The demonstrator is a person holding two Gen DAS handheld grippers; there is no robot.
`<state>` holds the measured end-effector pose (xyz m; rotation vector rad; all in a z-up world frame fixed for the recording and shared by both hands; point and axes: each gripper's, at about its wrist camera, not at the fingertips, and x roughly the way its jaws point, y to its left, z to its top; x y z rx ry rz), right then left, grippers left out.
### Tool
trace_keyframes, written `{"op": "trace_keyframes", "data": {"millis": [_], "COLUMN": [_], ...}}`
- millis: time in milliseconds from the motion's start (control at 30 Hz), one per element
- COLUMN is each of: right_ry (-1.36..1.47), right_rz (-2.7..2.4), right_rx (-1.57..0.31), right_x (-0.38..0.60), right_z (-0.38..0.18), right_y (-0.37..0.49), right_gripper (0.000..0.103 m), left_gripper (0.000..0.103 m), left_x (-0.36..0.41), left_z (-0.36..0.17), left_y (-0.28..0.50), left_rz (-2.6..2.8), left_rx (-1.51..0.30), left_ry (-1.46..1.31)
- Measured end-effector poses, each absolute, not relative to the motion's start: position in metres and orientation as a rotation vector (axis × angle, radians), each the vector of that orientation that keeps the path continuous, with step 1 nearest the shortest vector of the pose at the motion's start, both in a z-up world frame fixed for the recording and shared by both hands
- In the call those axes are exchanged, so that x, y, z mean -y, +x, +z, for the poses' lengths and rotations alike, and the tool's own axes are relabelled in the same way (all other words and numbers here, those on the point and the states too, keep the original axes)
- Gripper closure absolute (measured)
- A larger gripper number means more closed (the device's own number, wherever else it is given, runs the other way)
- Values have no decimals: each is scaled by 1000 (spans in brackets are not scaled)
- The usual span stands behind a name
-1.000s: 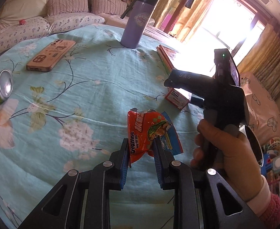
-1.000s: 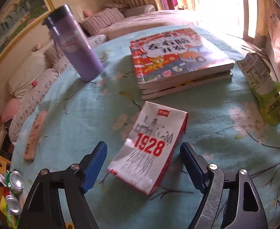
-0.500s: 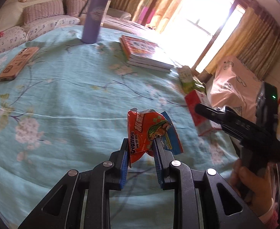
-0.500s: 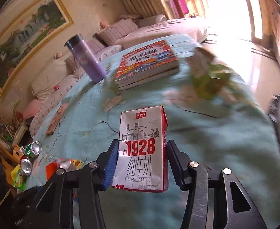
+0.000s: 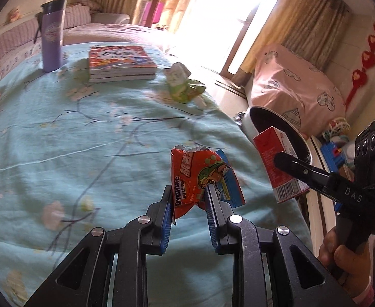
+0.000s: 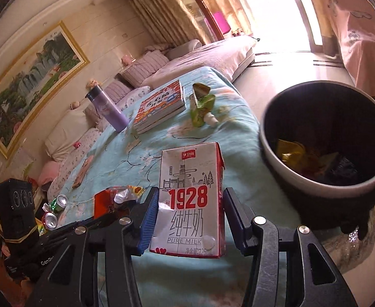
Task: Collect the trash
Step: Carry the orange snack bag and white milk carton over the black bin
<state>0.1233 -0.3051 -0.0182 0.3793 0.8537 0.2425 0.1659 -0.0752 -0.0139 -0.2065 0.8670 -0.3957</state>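
Observation:
My left gripper (image 5: 190, 192) is shut on a crumpled orange snack wrapper (image 5: 197, 174), held above the teal flowered tablecloth (image 5: 85, 140) near its right edge. My right gripper (image 6: 190, 200) is shut on a white and red 1928 milk carton (image 6: 191, 179), upright between the blue pads and off the table. A round dark trash bin (image 6: 269, 151) with wrappers inside stands on the floor just right of the carton. The left wrist view shows the carton (image 5: 266, 148) in front of the bin (image 5: 279, 120). A green pouch (image 5: 184, 87) lies on the table's far side.
A stack of books (image 5: 120, 61) and a purple bottle (image 5: 51, 43) stand at the back of the table. Crushed cans (image 6: 59, 202) and a flat tan case (image 6: 82, 174) lie at the far left. A pink covered bundle (image 5: 295, 89) sits behind the bin.
The right gripper closed on the milk carton, lifted it off the table and carried it to beside the bin. The left gripper, still holding the wrapper, moved toward the table's right edge.

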Motion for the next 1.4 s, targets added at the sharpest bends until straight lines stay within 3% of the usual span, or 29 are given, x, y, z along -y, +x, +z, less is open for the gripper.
{"op": "trace_keyframes", "data": {"millis": [1400], "right_ry": [440], "right_rz": [84], "right_rx": [-710], "right_x": [423], "right_z": [19], "right_y": [113], "right_gripper": [52], "left_gripper": [80], "left_x": [209], "left_z": [27], "left_y": [198], "left_rz": [-554], "left_rx": [-817], "left_ry": [-10]}}
